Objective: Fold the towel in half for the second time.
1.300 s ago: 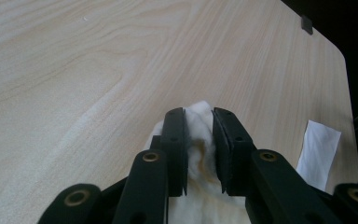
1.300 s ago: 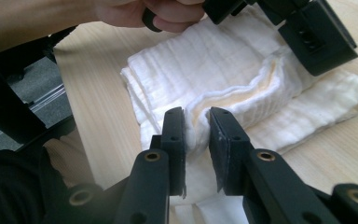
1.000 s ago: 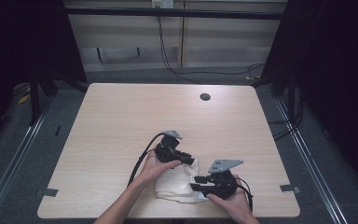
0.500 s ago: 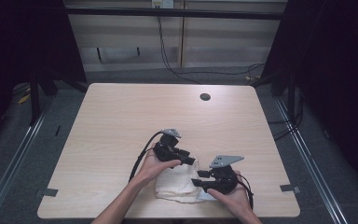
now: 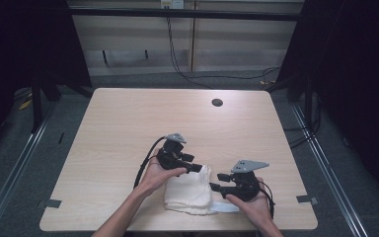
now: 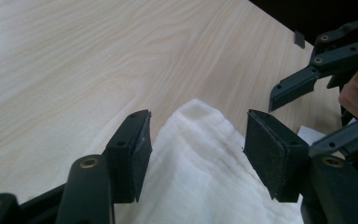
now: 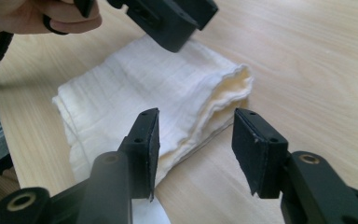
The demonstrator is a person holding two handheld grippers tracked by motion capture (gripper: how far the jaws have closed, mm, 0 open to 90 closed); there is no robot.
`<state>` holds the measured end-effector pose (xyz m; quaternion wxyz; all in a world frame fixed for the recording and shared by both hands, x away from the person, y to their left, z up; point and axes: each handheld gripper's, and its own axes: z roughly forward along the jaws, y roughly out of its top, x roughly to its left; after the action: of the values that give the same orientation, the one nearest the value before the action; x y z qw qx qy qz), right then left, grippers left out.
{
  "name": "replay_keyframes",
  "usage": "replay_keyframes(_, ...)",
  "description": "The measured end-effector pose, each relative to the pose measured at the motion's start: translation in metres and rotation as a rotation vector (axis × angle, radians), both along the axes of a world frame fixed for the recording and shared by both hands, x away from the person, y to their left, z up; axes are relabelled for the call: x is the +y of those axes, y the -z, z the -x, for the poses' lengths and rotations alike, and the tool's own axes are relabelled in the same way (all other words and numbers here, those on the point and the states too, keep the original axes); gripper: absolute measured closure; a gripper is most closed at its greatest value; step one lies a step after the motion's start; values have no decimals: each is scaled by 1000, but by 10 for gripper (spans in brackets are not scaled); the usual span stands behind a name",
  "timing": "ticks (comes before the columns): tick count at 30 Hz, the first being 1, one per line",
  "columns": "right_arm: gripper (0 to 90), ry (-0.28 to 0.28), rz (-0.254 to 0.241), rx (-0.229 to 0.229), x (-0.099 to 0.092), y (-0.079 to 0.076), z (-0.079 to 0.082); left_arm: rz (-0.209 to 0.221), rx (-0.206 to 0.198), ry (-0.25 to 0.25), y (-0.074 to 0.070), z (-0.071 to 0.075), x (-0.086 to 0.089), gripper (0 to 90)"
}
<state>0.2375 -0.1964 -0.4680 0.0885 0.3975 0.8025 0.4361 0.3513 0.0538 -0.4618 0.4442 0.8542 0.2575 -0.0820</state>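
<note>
folded white cloth (image 5: 190, 190) lies flat on the light wooden bench (image 5: 128, 123), near the front edge, between the two hands. it is stacked in several layers, with the layered edges facing the right gripper (image 7: 193, 140). a strip of white shows beside the cloth's near right corner; what it is cannot be told.

left gripper (image 6: 196, 135): jaws have just been opening and now stand apart, one on each side of the cloth's far corner. the pads do not press on the fabric. compared with a second ago, this gripper sits slightly higher over the cloth in the high view (image 5: 195, 168).

right gripper, high view (image 5: 218, 181): jaws have also just been opening. they stand apart just off the cloth's right edge, with nothing between the pads.

assessment: both grippers have let go, and the cloth holds its folded shape unaided. this reads as a fold just completed and released. the next move is judged to be either a further fold or clearing the hands away. risk: the loose upper layers may spring open if brushed on withdrawal.
</note>
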Motion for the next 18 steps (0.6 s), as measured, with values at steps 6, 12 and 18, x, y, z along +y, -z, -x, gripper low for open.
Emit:
replay_keyframes(6, 494, 21, -12, -25, -5, -6, -6, -11, -19, -23, -9, 0, 15, 385)
replay_keyframes(12, 480, 49, -23, -52, -18, -11, -8, -10, -41, -54, -13, 1, 38, 384)
replay_keyframes(18, 464, 91, -41, -55, -31, -13, -5, -33, -53, -82, -17, 2, 60, 359)
